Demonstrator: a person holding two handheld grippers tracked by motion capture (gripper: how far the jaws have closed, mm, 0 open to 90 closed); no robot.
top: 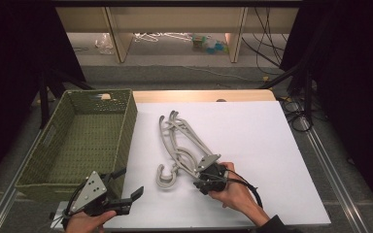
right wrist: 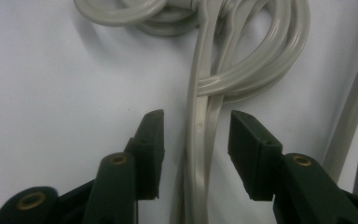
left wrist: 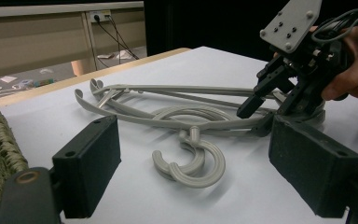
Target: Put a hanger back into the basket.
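The grasp is being set up: the right tongs (right wrist: 193, 151) stand open astride the stacked arms of the grey hangers (top: 184, 145), which lie mid-worktop (top: 252, 131) just right of the green basket (top: 126, 121). Next, I judge, a squeeze and lift. The left tongs (top: 128, 187) wait wide open and empty near the front edge, with open room around them
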